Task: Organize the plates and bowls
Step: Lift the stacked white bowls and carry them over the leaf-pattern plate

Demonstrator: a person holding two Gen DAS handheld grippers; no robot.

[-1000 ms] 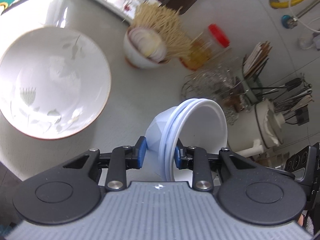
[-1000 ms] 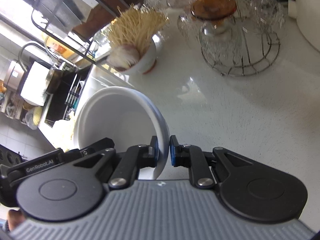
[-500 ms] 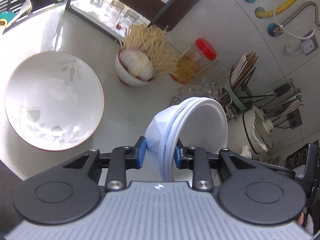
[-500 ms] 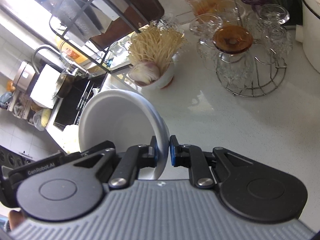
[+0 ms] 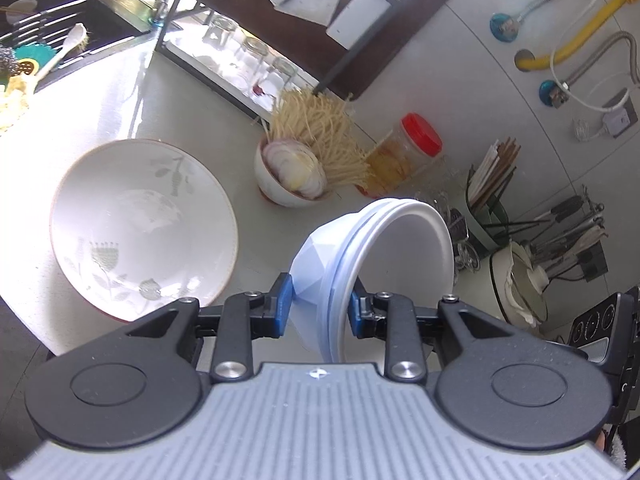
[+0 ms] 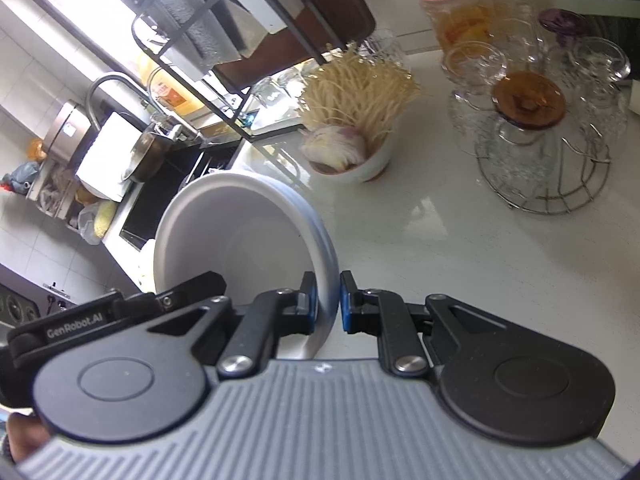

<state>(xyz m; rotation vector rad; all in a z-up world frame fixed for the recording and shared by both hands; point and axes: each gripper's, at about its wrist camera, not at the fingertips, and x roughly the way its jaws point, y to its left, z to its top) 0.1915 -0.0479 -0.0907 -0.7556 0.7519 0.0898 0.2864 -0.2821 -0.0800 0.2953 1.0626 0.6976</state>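
My left gripper (image 5: 318, 306) is shut on the rim of a stack of pale blue faceted bowls (image 5: 372, 260) and holds it tilted above the counter. My right gripper (image 6: 328, 302) is shut on the rim of the same kind of white-blue bowl stack (image 6: 244, 236), also tilted in the air. A large white bowl with a leaf pattern and a red rim (image 5: 140, 228) sits on the counter to the left of the left gripper.
A small bowl with onion and dry noodles (image 5: 296, 172) (image 6: 352, 148), a red-lidded jar (image 5: 408, 152) (image 6: 456, 12), a wire rack of glasses (image 6: 536, 144), a utensil holder (image 5: 492, 196), a sink (image 5: 52, 20) and a dish rack (image 5: 304, 28) surround the counter.
Both grippers have risen away from the counter with their bowls still held; the counter objects look smaller and more of the kitchen shows.
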